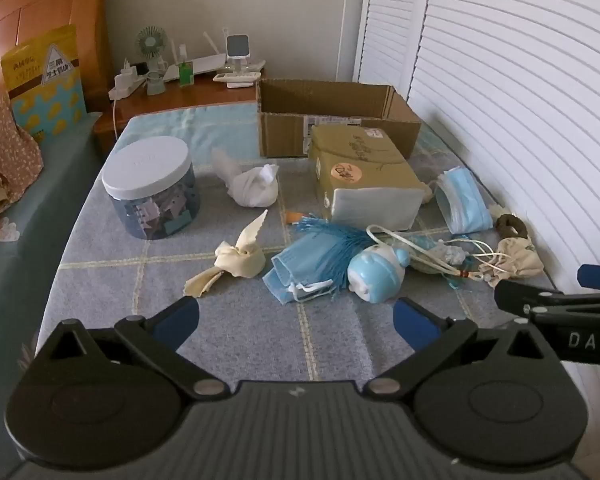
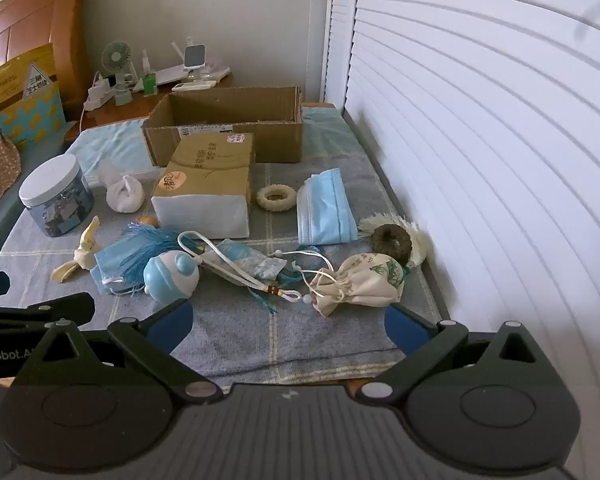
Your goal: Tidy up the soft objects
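Clutter of soft things lies on the grey checked bedspread (image 1: 236, 360), all of it ahead of the 2 claws and touching neither. The left gripper (image 1: 296, 318) has its jaws spread fully wide and holds nothing; just beyond its fingertips sit the blue round toy (image 1: 374, 278) and a folded blue mask (image 1: 300, 270), with the knotted yellow cloth (image 1: 236, 260) a little to the left. The right gripper (image 2: 288, 320) is equally wide and empty – the beige drawstring pouch (image 2: 360, 284) lies near its right finger, and the toy sits close to its left finger.

The right wrist view alone shows a pale ring (image 2: 274, 199) between the paper-wrapped packet (image 2: 208, 196) and a second blue mask (image 2: 326, 208), also the dark ring on a cream fringed piece (image 2: 392, 240). The left wrist view shows this dark ring only partly, and the pale ring is hidden behind the packet.

The open cardboard box (image 1: 332, 120) stands at the far end; its inside cannot be seen. The contents of the lidded jar (image 1: 152, 188) are hard to make out. Each claw appears cut off at the edge of the other's view.
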`<control>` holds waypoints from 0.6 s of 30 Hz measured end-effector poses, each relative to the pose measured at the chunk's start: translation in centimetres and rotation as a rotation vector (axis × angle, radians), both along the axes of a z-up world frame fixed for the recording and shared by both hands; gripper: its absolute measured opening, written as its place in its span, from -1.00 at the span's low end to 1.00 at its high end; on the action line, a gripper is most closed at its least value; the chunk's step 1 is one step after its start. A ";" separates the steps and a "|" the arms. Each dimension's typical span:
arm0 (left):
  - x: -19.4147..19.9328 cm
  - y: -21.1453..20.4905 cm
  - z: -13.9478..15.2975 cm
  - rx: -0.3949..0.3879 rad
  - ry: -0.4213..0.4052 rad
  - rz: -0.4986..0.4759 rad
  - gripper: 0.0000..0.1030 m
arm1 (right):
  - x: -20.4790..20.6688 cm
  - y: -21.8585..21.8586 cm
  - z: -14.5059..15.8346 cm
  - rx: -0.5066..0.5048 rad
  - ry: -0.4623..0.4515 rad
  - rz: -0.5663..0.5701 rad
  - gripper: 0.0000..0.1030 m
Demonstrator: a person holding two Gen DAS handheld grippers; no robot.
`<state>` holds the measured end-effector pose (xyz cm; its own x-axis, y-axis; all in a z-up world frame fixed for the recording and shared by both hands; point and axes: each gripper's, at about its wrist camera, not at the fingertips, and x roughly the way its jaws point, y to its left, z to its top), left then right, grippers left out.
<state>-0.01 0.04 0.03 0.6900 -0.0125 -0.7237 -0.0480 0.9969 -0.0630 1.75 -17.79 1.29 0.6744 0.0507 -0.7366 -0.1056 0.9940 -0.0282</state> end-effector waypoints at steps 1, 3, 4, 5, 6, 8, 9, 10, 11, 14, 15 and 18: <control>0.0 0.0 0.0 0.003 -0.001 -0.001 0.99 | 0.0 0.0 0.0 -0.001 -0.004 0.000 1.00; 0.0 0.0 0.0 0.004 0.006 0.003 0.99 | 0.0 0.0 0.0 -0.007 0.001 -0.001 1.00; 0.0 0.0 0.0 0.005 0.006 0.003 0.99 | 0.0 0.0 0.0 -0.010 0.001 0.000 1.00; 0.1 0.0 0.0 0.003 0.008 0.000 0.99 | 0.0 0.1 0.0 -0.010 0.000 0.000 1.00; 0.1 -0.1 0.0 0.010 0.009 0.001 0.99 | 0.0 0.1 0.0 -0.008 0.000 0.000 1.00; 0.0 -0.1 0.0 0.012 0.007 0.001 0.99 | 0.0 0.1 0.0 -0.007 0.001 -0.001 1.00; 0.0 -0.1 0.0 0.012 0.006 0.002 0.99 | 0.1 0.1 0.0 -0.006 0.003 0.000 1.00; -0.1 -0.1 -0.1 0.013 0.004 0.002 0.99 | 0.1 0.1 0.0 -0.005 0.003 0.000 1.00; -0.1 -0.3 -0.3 0.014 0.004 0.001 0.99 | 0.0 0.1 0.1 -0.005 0.003 0.000 1.00; -0.1 -0.3 -0.3 0.014 0.005 0.002 0.99 | 0.1 0.0 0.0 -0.005 0.004 0.000 1.00; -0.1 -0.3 -0.3 0.014 0.005 0.002 0.99 | 0.1 0.0 0.0 -0.005 0.004 0.000 1.00; -0.1 -0.3 -0.3 0.013 0.005 0.001 0.99 | 0.0 0.0 0.1 -0.006 0.003 -0.001 1.00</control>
